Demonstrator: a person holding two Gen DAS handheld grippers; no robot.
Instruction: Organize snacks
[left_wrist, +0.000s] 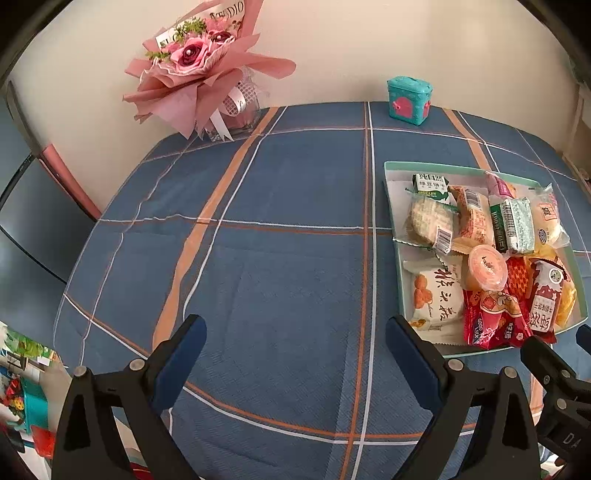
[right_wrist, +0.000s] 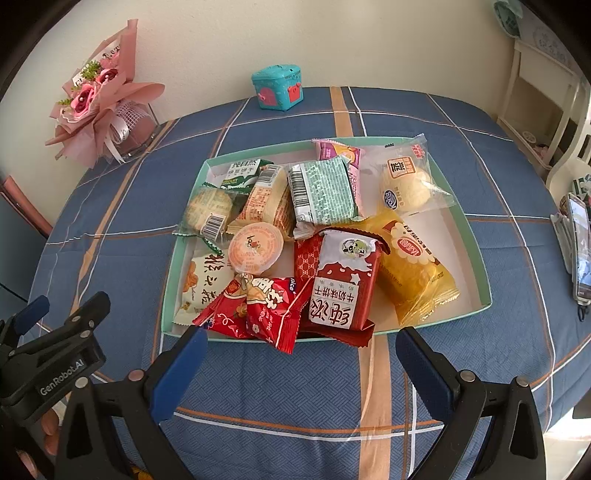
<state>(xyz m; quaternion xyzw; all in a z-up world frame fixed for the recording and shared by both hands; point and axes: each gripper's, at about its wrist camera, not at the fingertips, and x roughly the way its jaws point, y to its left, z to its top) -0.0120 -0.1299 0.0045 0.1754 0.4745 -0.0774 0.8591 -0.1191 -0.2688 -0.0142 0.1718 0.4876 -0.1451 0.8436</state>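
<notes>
Your L gripper & R gripper: both spread wide, nothing held. Snacks piled in mint tray; red biscuit pack overhangs near rim.

bright, even daylight; soft shadows; sharp centre; strong fisheye bending, dark corners

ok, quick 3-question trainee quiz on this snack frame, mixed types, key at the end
1. True or false: the right tool is shut on a snack.
2. Which sits on top of the red milk-biscuit pack's neighbours, near the middle of the tray: A) the orange jelly cup B) a banana C) a soda can?
3. Fill in: the teal toy box stands on the table near the ____.

Key: 1 false, both tools are open, the left tool too. 2 A. 3 wall.
</notes>
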